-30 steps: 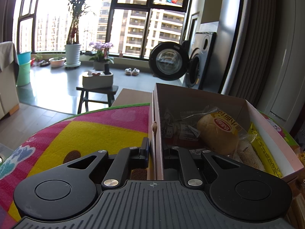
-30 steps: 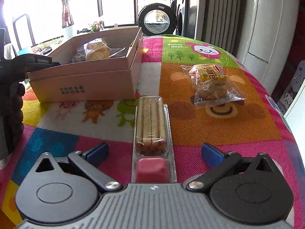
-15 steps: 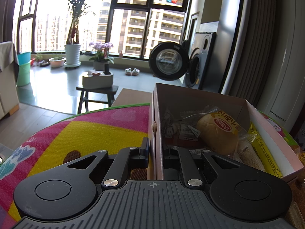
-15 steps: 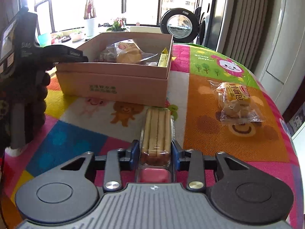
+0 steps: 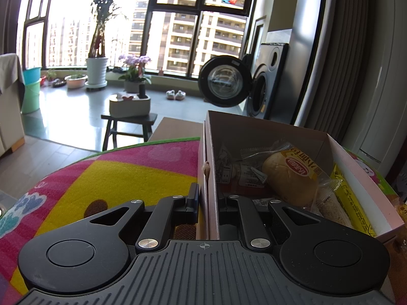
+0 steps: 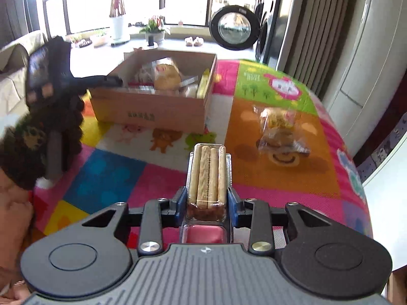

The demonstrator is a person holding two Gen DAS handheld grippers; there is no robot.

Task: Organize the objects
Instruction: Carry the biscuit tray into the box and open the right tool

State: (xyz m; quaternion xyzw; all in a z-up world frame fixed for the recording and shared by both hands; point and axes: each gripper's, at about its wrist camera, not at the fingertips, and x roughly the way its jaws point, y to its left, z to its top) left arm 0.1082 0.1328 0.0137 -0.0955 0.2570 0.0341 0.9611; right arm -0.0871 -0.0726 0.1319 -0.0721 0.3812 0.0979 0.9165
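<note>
My right gripper (image 6: 206, 200) is shut on a clear biscuit-stick pack (image 6: 207, 172) with a pink dip cup, held above the colourful mat. Ahead stands the open cardboard box (image 6: 152, 109) holding wrapped snacks. A wrapped bun (image 6: 279, 127) lies on the orange patch to the right. My left gripper (image 5: 207, 200) is shut on the box's near wall (image 5: 211, 178), one finger outside and one inside. In the left wrist view the box holds a bagged bun (image 5: 292, 178) and a yellow packet (image 5: 351, 203). The left gripper (image 6: 112, 80) also shows in the right wrist view, held by a hand in a dark fuzzy sleeve (image 6: 38, 142).
The round table's mat (image 6: 279, 178) drops off at the right edge. A washing machine with an open door (image 6: 235, 31) and a tall grey cabinet stand behind. A stool with a white planter (image 5: 129, 106) sits beyond the table's left side.
My right gripper closed on the biscuit-stick pack and lifted it off the mat, moving it toward the box. The left gripper kept its hold on the box wall.
</note>
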